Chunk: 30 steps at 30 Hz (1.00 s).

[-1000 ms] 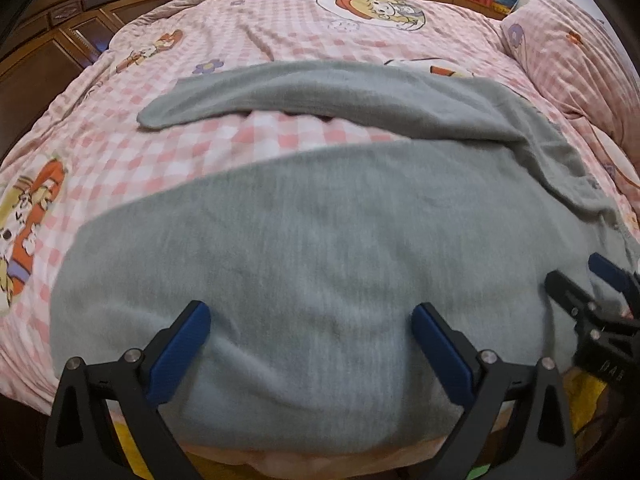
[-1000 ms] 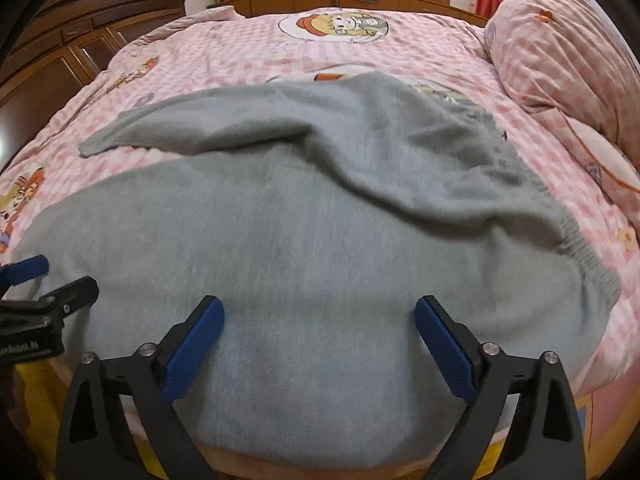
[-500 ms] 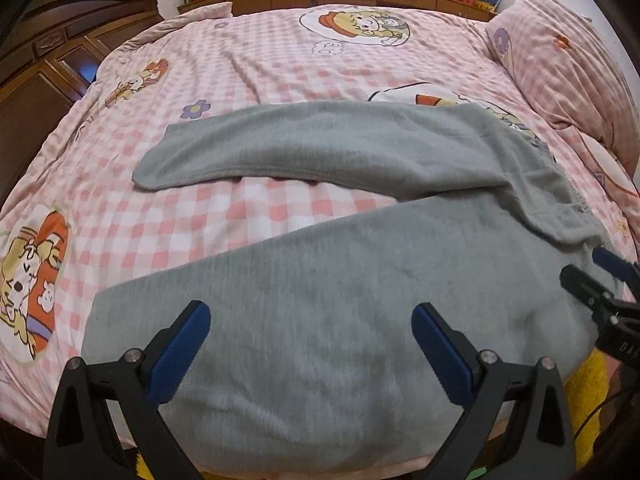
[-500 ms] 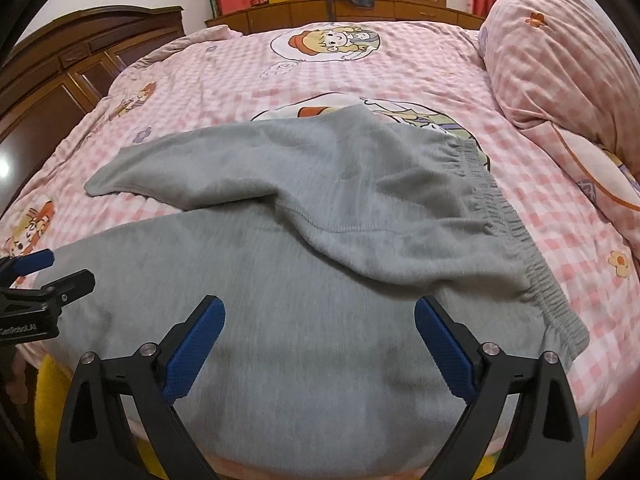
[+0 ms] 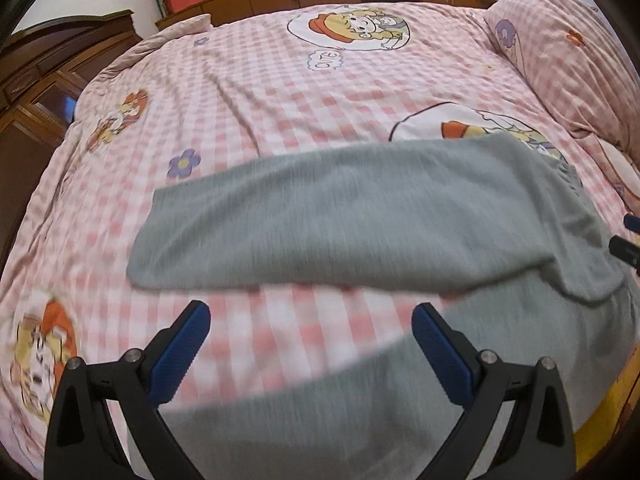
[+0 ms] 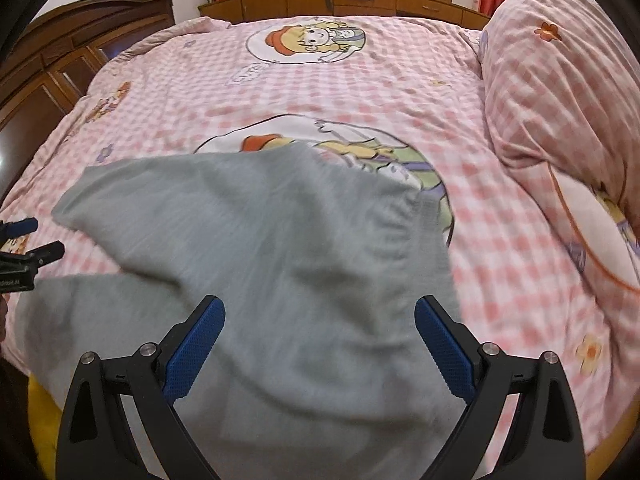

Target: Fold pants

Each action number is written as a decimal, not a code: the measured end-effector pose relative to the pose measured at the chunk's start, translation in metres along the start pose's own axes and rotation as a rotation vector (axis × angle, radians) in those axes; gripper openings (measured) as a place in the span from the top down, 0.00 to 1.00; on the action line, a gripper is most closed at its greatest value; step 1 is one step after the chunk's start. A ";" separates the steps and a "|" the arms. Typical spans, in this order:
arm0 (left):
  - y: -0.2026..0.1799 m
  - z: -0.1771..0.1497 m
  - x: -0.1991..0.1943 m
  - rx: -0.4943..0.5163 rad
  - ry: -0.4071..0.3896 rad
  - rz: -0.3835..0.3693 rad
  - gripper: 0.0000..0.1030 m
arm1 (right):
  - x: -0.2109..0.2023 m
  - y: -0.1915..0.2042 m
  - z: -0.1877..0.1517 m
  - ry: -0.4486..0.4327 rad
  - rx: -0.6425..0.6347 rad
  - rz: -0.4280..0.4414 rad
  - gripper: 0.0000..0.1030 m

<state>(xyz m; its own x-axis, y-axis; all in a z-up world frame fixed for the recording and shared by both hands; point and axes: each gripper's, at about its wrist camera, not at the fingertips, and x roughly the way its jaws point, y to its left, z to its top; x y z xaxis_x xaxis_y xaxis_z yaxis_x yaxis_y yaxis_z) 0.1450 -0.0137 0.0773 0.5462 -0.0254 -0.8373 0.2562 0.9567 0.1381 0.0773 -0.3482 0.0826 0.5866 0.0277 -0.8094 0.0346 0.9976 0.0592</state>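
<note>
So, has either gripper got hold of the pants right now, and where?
Neither. The left gripper and right gripper are both open with nothing between their fingers; the grey pants lie loose on the bed.

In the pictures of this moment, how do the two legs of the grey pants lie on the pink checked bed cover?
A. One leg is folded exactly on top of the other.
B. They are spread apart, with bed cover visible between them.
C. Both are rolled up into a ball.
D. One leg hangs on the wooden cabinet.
B: in the left wrist view a strip of bed cover shows between the far and near legs of the grey pants.
</note>
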 end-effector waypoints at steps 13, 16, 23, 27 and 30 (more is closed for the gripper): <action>0.004 0.095 0.084 0.066 0.082 -0.067 0.01 | 0.076 -0.037 0.063 0.110 -0.055 -0.076 0.05; 0.005 0.110 0.103 0.107 0.087 -0.053 0.01 | 0.092 -0.042 0.075 0.128 -0.089 -0.100 0.05; 0.002 0.125 0.148 0.227 0.156 -0.051 0.01 | 0.122 -0.053 0.090 0.167 -0.096 -0.072 0.05; -0.001 0.124 0.161 0.260 0.155 -0.044 0.00 | 0.141 -0.058 0.091 0.206 -0.095 -0.063 0.05; 0.000 0.122 0.168 0.237 0.157 -0.054 0.00 | 0.151 -0.062 0.090 0.223 -0.073 -0.046 0.05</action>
<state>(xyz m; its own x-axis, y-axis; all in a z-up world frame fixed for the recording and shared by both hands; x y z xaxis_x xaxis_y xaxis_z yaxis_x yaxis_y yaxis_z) 0.3342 -0.0536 0.0008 0.4012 -0.0119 -0.9159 0.4707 0.8605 0.1950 0.2367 -0.4112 0.0092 0.3923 -0.0126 -0.9197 -0.0059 0.9999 -0.0162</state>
